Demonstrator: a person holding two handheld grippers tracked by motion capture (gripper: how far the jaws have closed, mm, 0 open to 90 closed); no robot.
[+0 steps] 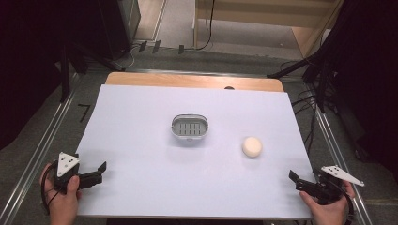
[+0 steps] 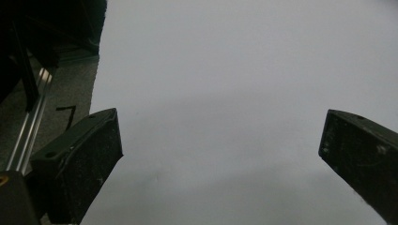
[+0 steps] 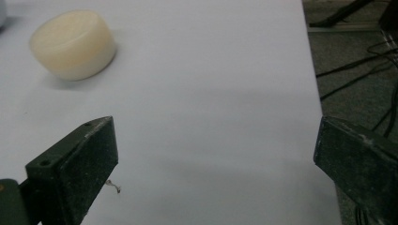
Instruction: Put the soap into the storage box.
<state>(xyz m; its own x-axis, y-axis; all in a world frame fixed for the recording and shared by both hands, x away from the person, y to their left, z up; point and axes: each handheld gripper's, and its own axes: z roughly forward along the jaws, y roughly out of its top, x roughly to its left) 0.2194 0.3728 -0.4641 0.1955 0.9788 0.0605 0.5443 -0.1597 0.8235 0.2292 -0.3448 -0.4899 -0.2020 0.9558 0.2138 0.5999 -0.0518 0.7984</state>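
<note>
White sheet [image 1: 141, 140] covers the worktop in the high view, with a small grey tray [image 1: 189, 127] near its middle and a cream soap [image 1: 252, 146] apart from it, toward the right edge. The left gripper [image 1: 96, 172] rests at the near left corner and the right gripper [image 1: 298, 180] at the near right corner, both well apart from the soap. Nothing looks begun: the soap lies untouched outside the tray.

From the left gripper view, the jaws stand spread over bare sheet, nothing between them.

From the right gripper view, the jaws are spread wide and empty, with the soap [image 3: 73, 43] ahead and to their left. Reaching, gripping and probably setting it in the tray all remain.
</note>
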